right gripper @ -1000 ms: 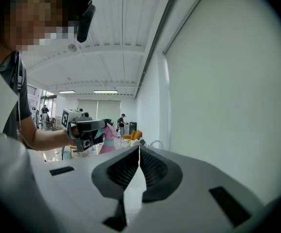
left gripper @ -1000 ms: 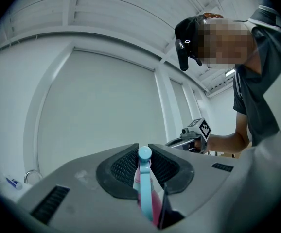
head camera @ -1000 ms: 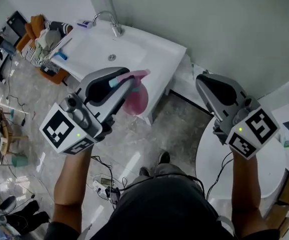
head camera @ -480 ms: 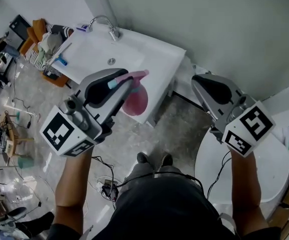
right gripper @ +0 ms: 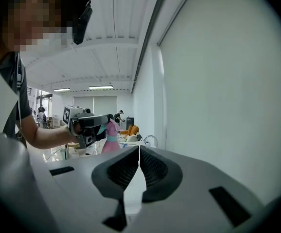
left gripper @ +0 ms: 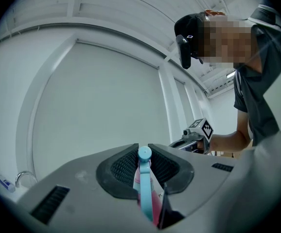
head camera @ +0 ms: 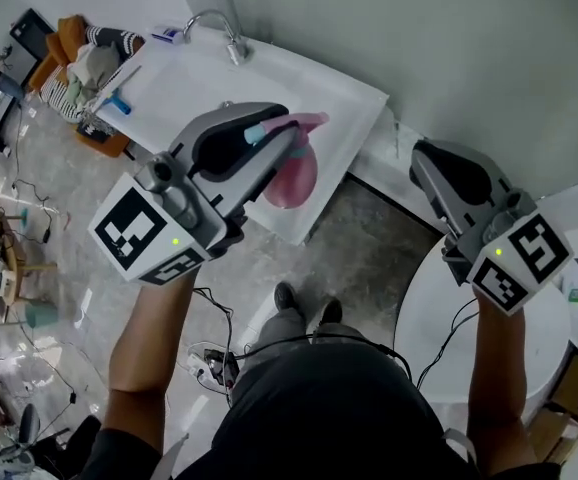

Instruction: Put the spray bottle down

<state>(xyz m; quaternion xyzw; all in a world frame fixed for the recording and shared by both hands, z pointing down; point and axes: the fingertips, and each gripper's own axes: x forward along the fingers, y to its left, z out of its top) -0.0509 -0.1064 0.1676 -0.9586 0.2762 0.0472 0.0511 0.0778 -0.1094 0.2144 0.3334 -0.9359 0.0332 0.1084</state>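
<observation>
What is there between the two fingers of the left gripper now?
The pink spray bottle, its blue head clamped by the fingers; the left gripper view shows it.

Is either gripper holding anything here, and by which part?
The left gripper holds the pink spray bottle by its blue-and-pink spray head. The right gripper is empty, jaws shut.

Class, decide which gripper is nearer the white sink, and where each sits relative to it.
Left. The left gripper hangs over the sink's near edge, shut on the pink spray bottle; the right gripper is off past the sink's right corner, shut, empty.
</observation>
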